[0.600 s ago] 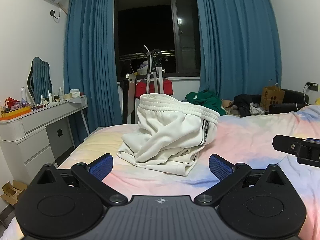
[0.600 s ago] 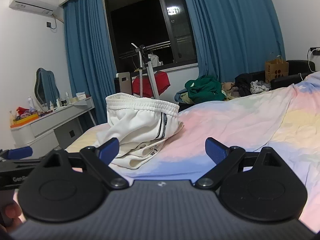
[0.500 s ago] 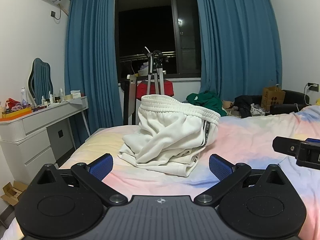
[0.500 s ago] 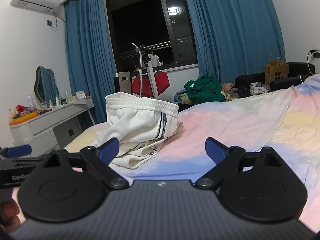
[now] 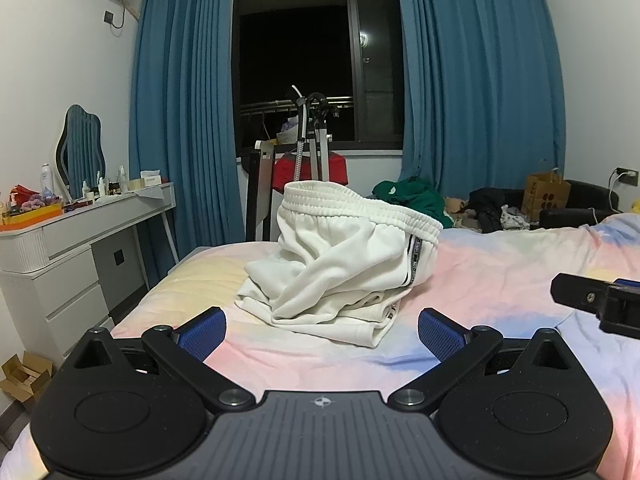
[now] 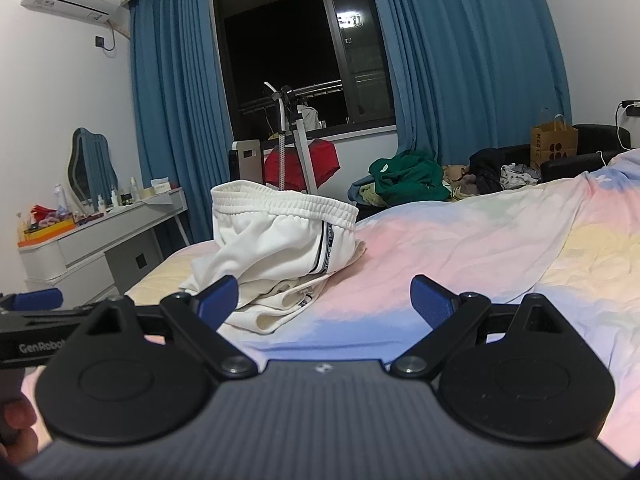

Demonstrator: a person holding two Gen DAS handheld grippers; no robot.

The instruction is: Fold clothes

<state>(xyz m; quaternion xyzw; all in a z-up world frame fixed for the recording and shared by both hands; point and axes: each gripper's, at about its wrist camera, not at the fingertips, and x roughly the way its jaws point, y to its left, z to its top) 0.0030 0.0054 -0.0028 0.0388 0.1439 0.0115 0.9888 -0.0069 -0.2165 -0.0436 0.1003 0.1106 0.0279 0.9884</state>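
White shorts (image 5: pixel 344 264) crumpled, waistband up (long axis unclear).

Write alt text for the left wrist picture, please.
A crumpled pair of white shorts lies heaped on a pastel bed, beyond the left gripper with its jaws wide open and empty. Blue curtains frame a dark window behind.

We hold the left gripper (image 5: pixel 322 334) with jaws spread wide, empty, short of the crumpled white shorts (image 5: pixel 344 264) (waistband upright) on the pastel bedspread (image 5: pixel 500 276).
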